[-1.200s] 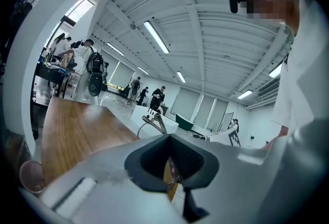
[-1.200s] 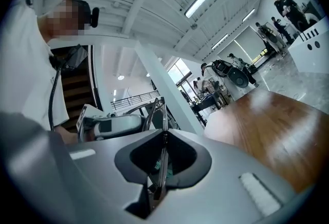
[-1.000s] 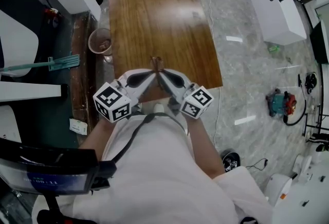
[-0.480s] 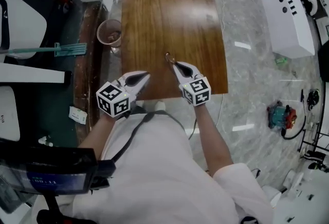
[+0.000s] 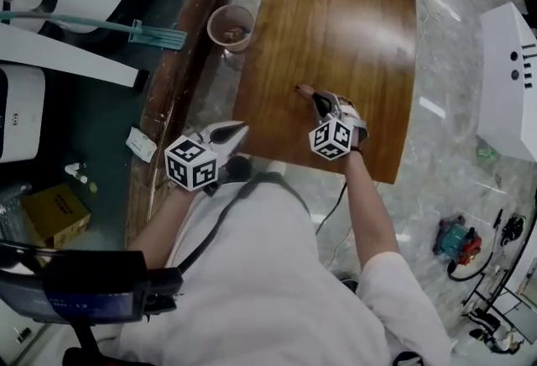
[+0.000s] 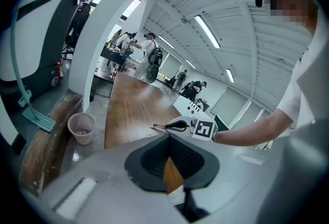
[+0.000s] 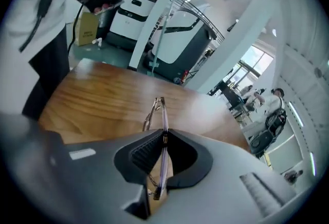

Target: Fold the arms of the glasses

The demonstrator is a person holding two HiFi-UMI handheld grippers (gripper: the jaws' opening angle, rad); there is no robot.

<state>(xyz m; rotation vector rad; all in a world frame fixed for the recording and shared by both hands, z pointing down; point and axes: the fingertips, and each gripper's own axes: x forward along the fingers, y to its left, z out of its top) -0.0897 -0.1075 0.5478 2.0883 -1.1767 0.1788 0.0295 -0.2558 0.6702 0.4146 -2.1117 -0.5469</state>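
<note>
A glossy wooden desk [image 5: 336, 28] stood on a pale marble floor [image 5: 436, 154], lit by long ceiling strips, with a group of people gathered well beyond the desk's far end. A pinkish waste bin [image 5: 231, 27] sat on the floor just beside the desk's left edge. Farther left of it lay a teal mop [image 5: 126, 27]. A white cabinet [image 5: 508, 79] stood well apart from the desk's right edge, and a yellow box [image 5: 52, 213] rested on the dark floor far off the desk's near left side. The person in a white shirt [image 5: 260, 272] stood at the desk's near end. The left claw [image 5: 242, 127] hung over the desk's near left corner with its jaws pressed fully together and nothing between them. The right claw [image 7: 164, 133] reached over the near part of the desk, toward its middle. Its jaws were closed on the thin, metal-framed glasses [image 7: 163, 115], which were pinched edge-on between the ribbed pads. The frame stuck out ahead of the tips, toward the desk's far end. From above, the glasses showed as a small dark shape just over the wood. Whether they touched the desk could not be told, nor whether their arms lay folded.
</note>
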